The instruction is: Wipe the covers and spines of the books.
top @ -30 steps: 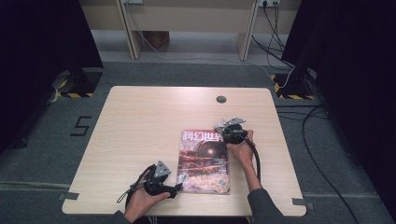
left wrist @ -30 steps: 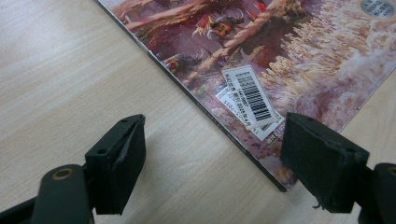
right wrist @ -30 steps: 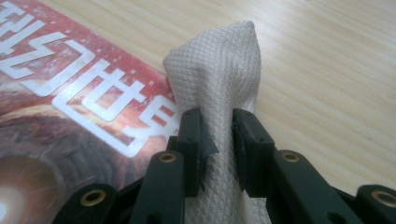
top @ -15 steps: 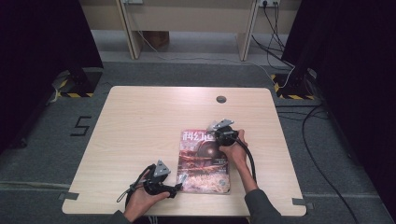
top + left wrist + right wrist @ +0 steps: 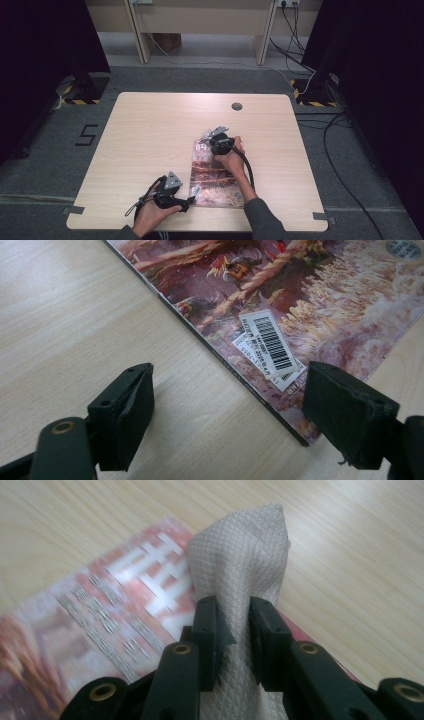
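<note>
In the high view the magazine (image 5: 216,177) lies on the table (image 5: 150,130) under the right gripper (image 5: 207,141); in the left gripper view the left gripper (image 5: 227,405) stands released beside its corner; in the right gripper view the jaws pinch a white cloth (image 5: 240,570).

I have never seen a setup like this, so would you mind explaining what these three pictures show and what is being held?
A person sits at a wooden table and holds a hand-operated gripper in each hand; there is no robot arm. The high view looks down from above. The other two pictures come from small cameras riding on each gripper, looking along its two black fingers. A magazine with a colourful cover lies flat on the table. The right gripper is shut on a white textured cloth, bunched between its fingers above the magazine's top end. The left gripper is open, its fingers either side of the magazine's near corner by the barcode label.
</note>
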Demonstrator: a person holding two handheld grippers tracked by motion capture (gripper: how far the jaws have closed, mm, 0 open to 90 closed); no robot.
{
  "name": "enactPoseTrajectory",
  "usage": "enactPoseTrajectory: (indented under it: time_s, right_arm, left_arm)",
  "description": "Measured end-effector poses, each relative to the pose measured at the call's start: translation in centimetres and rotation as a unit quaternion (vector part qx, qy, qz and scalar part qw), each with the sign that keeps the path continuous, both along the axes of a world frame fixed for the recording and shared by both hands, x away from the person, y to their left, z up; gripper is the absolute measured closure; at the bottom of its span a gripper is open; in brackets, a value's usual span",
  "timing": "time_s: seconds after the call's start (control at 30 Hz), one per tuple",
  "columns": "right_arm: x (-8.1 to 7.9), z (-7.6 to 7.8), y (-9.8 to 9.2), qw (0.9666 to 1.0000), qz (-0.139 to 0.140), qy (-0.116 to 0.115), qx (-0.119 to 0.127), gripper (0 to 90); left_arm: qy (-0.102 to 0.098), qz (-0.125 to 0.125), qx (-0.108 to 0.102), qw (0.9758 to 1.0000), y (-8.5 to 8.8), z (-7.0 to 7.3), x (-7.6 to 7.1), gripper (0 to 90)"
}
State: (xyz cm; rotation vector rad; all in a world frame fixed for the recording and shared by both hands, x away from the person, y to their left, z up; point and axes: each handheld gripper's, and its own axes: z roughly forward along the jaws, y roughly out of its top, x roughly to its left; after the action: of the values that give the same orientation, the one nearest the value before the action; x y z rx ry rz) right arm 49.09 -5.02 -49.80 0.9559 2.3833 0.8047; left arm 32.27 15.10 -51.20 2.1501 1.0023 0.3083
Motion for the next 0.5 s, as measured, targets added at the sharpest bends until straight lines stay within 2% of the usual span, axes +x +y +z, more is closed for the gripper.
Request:
enactPoseTrajectory:
  time_s: [0.23, 0.4, 0.47, 0.5]
  right_arm:
    - [-0.4, 0.0, 2.8, 0.9997, 0.026, 0.000, -0.005, 75.4]
    - [-1.0, -0.1, 3.0, 0.9992, 0.040, 0.001, 0.000, 75.5]
    - [-1.8, -0.1, 2.9, 0.9982, 0.060, 0.000, 0.000, 75.4]
    - [-1.8, -0.1, 2.9, 0.9982, 0.060, 0.000, 0.000, 75.4]
  left_arm:
    - [-0.003, 0.001, 0.002, 1.0000, 0.0, 0.0, -0.1, 19.3]
    - [-0.002, 0.001, 0.001, 1.0000, 0.0, 0.0, 0.0, 19.3]
    - [-0.002, 0.001, 0.001, 1.0000, 0.0, 0.0, 0.0, 19.3]
    - [-0.001, 0.001, 0.001, 1.0000, 0.0, 0.0, 0.0, 19.3]
